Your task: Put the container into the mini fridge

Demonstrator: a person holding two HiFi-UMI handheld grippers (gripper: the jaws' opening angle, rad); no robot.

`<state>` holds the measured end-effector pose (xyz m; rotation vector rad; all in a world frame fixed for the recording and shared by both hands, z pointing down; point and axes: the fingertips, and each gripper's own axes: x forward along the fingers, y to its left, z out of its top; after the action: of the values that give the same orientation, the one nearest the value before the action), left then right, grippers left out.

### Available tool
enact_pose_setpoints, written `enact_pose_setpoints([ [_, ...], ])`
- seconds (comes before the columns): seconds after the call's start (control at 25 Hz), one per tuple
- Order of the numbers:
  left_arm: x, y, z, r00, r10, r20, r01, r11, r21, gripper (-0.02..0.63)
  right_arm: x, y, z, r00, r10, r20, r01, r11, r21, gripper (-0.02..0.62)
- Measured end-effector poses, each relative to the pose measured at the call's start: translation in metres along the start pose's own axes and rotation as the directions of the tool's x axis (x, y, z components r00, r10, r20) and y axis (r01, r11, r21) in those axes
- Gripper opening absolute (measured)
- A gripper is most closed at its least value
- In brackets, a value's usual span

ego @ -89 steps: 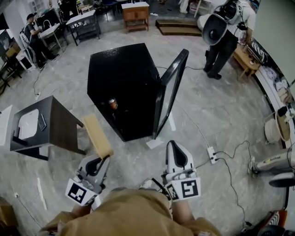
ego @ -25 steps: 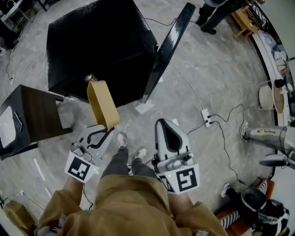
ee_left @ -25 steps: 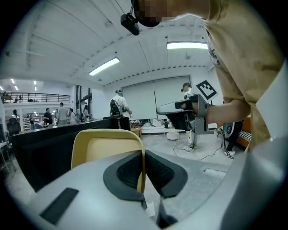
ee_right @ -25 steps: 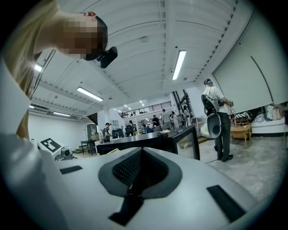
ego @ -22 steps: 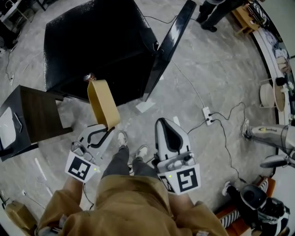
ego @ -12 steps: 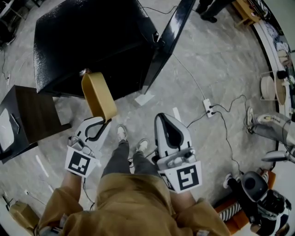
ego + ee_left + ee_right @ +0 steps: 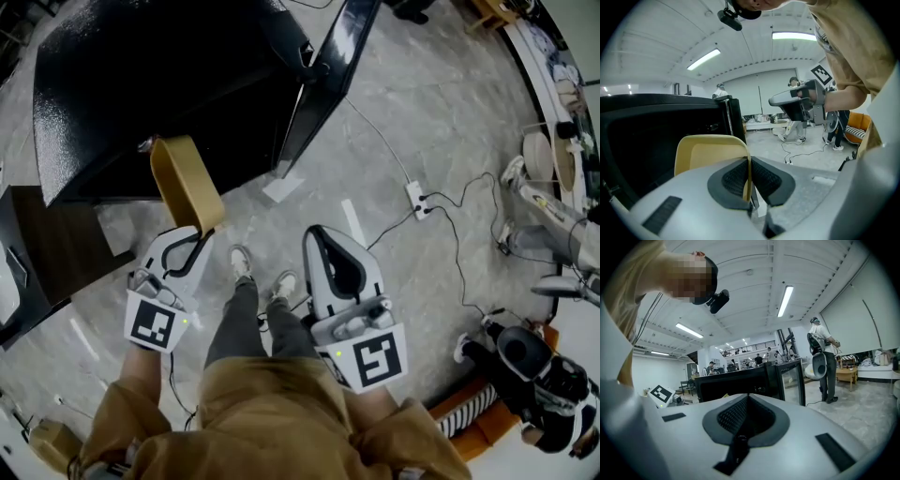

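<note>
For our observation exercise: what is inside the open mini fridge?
The mini fridge interior is dark; only a small can-like item shows at its opening. The yellow container, clamped in the left hand-held gripper, covers part.

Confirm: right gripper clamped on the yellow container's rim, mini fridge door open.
No. It is the left gripper that is clamped on the rim of the yellow container, as the left gripper view shows; the right gripper is shut and empty. The mini fridge door is open.

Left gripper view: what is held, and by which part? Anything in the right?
The left gripper grips the yellow container by the edge of one thin wall. The right gripper is shut on nothing.
</note>
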<state>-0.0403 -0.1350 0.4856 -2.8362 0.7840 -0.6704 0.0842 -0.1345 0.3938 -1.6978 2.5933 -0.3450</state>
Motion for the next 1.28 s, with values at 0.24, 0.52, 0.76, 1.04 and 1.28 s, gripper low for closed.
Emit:
enact_pose_setpoints([
  [0.24,0.032,0.016,-0.013,1.0,-0.011,-0.022,0.011,1.0,-0.008,0.011,0.02,-0.022,-0.012,1.0,-0.003,-0.019,0.004,1.0,0.019,0.003],
  [0.52,0.043,0.014,-0.025,0.996,-0.056,-0.075,0.055,0.998,-0.016,0.011,0.019,-0.027,-0.022,1.0,-0.007,-0.018,0.008,0.999,0.032,0.003],
  [0.76,0.051,0.011,-0.034,0.992,-0.083,-0.1,0.083,0.997,-0.008,0.011,0.012,-0.033,-0.032,0.999,-0.036,-0.012,0.036,0.998,0.045,0.003],
  [1.04,0.057,0.02,-0.047,0.985,-0.098,-0.144,0.097,0.995,-0.015,0.011,0.018,-0.036,-0.04,0.999,-0.044,-0.018,0.045,0.997,0.059,0.003],
  [1.28,0.062,0.021,-0.06,0.976,-0.114,-0.186,0.113,0.993,-0.018,0.011,0.022,-0.038,-0.048,0.998,-0.044,-0.037,0.047,0.996,0.072,0.003],
])
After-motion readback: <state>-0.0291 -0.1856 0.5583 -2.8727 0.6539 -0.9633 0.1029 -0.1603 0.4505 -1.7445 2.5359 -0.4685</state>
